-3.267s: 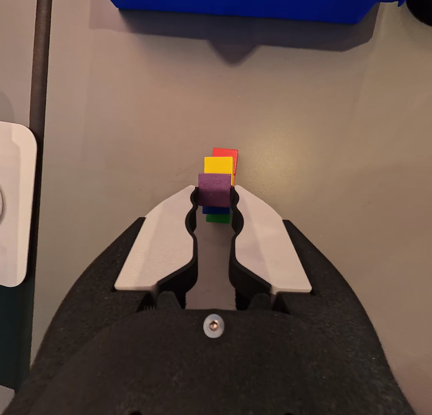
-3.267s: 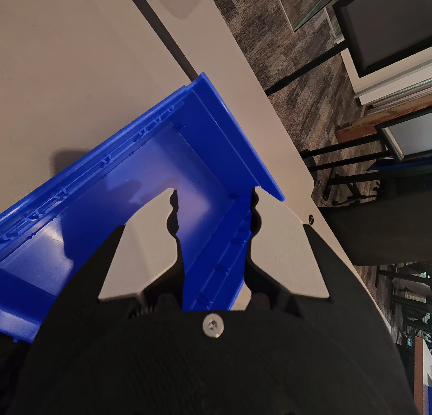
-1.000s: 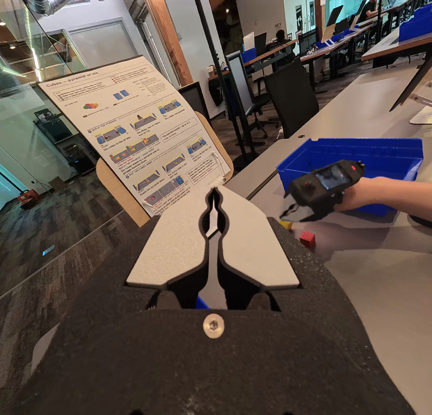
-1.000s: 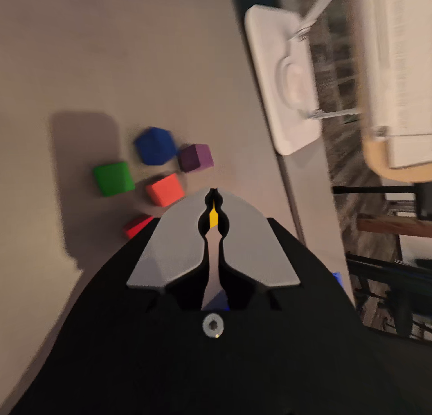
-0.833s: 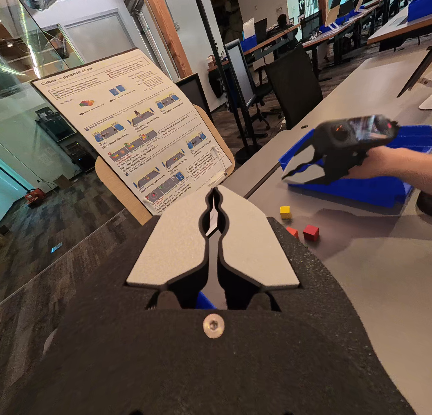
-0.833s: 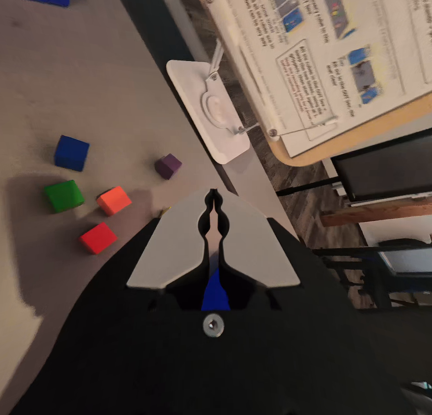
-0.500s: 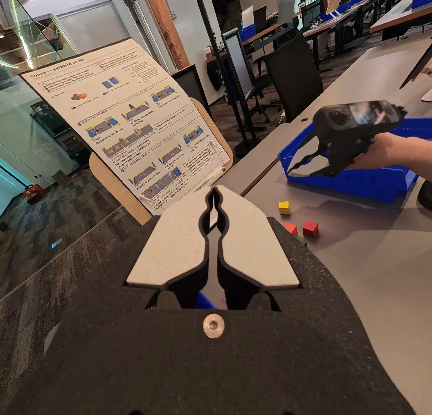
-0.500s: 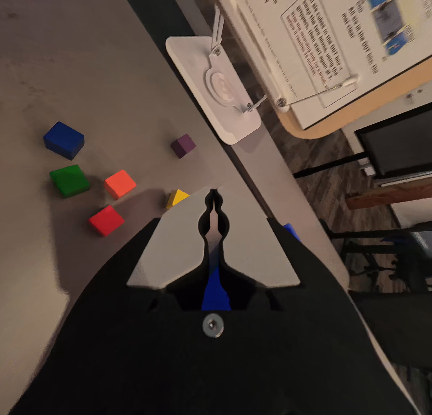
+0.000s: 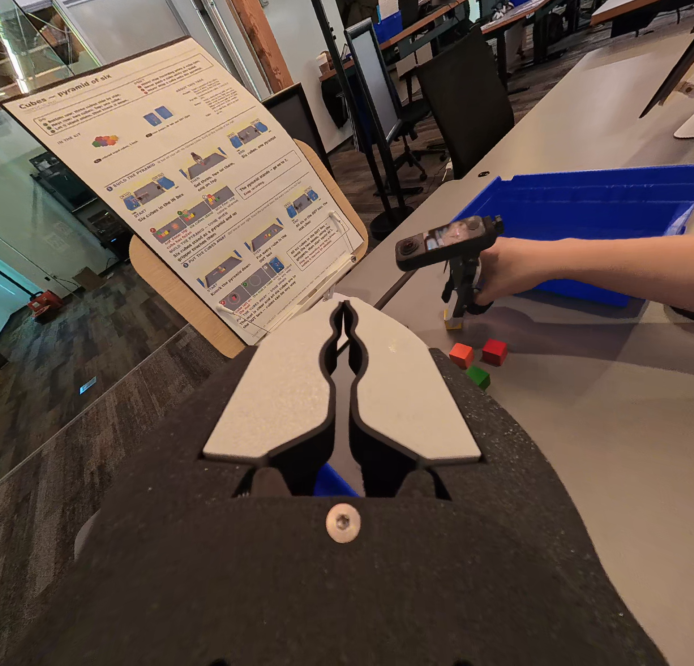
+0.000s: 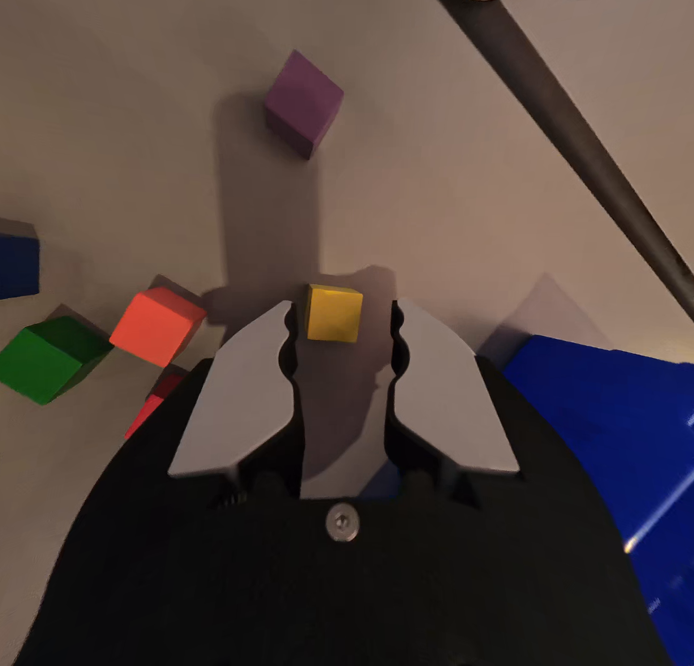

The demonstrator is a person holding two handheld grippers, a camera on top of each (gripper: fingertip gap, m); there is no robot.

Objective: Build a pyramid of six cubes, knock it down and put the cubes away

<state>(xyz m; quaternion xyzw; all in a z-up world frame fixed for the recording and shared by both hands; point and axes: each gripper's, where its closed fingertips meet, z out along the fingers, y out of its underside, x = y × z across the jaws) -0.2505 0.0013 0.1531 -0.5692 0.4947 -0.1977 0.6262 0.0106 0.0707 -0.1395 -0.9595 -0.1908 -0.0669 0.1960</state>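
Right wrist view, yellow cube [image 10: 333, 313] between parted right gripper [image 10: 341, 312] fingertips

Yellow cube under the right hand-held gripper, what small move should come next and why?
Probably close the right hand-held gripper on the yellow cube. Its jaws are open with the cube sitting between the fingertips on the table, apart from the orange cube, and the blue bin lies close by.
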